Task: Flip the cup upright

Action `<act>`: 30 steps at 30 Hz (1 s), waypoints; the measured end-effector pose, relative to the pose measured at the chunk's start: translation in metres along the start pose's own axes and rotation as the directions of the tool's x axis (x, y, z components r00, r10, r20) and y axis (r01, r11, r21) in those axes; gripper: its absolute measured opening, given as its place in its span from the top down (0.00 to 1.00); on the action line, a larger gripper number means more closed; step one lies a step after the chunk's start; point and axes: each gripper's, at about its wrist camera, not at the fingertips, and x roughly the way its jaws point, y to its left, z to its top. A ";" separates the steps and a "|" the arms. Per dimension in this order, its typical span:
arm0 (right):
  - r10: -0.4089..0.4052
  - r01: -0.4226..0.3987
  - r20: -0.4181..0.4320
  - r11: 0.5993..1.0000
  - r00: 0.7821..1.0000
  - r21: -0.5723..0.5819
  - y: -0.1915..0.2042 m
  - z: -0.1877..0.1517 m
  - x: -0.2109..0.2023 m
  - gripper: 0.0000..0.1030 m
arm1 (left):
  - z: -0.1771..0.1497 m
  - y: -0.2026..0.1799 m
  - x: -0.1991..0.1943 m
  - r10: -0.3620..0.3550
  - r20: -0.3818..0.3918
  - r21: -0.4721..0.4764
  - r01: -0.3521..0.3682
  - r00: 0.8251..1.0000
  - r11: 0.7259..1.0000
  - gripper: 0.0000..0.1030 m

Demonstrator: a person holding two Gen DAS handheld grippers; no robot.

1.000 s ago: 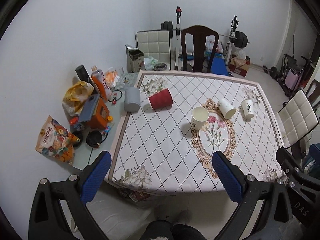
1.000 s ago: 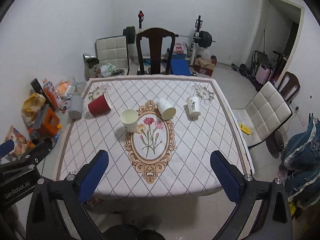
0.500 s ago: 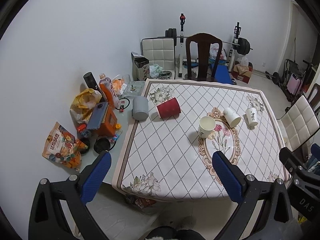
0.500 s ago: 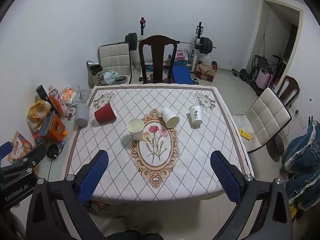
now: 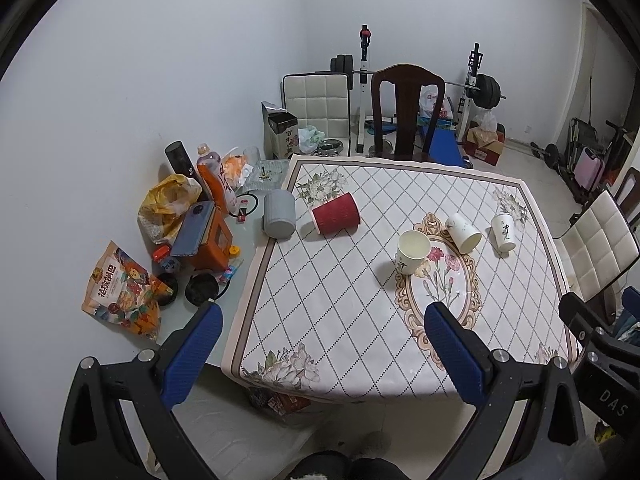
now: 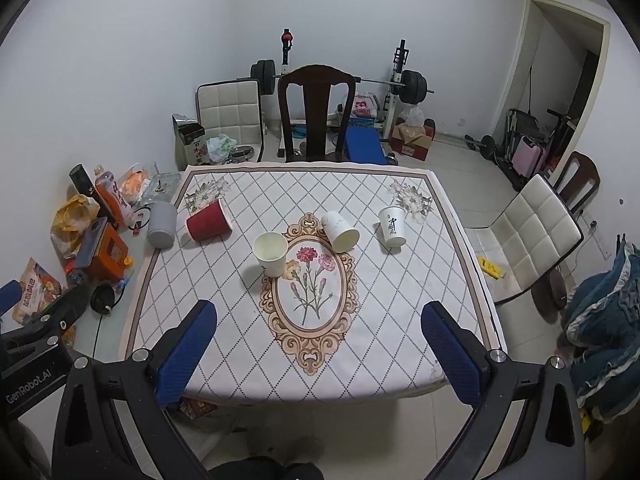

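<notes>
Desk fills the middle of both views, covered by a white cloth with diamond grid, floral corners and an oval carnation medallion at centre. Dark wooden chair stands at the far edge; a cream padded chair sits off the right side, another cream one against the far wall beside the barbell rack.

Left tongs: blue-padded fingers spread wide, nothing between them, held back from the near edge of the desk. Right tongs: same, fingers wide apart and empty, hanging over the near edge.

A lower side surface to the left of the desk carries clutter: snack bag, orange box, yellow bag, orange-labelled bottle.

Cups, left to right:
- Grey cup lying on its side, just off the cloth's left edge.
- Red cup lying on its side at the far left of the cloth, just beside the grey one, apart from it.
- Cream paper cup standing upright, mouth up, on the medallion's upper left rim.
- White paper cup on its side at the medallion's top, mouth toward the camera and right.
- White printed cup, narrow end up, near the far right floral corner.

All cups are well apart from both tongs.
</notes>
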 end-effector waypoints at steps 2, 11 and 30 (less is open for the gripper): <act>-0.002 0.002 0.003 1.000 1.000 -0.004 0.000 0.001 -0.001 0.00 | -0.001 -0.001 0.000 -0.002 -0.003 0.000 0.002 1.000 1.000 0.00; -0.006 0.006 -0.012 1.000 1.000 0.002 -0.004 -0.004 0.005 0.00 | -0.006 -0.007 0.002 0.001 -0.016 -0.002 -0.001 1.000 1.000 0.00; -0.007 0.007 -0.014 1.000 1.000 0.002 -0.005 -0.005 0.007 0.00 | -0.006 -0.012 0.000 0.008 -0.019 -0.001 -0.008 1.000 1.000 0.00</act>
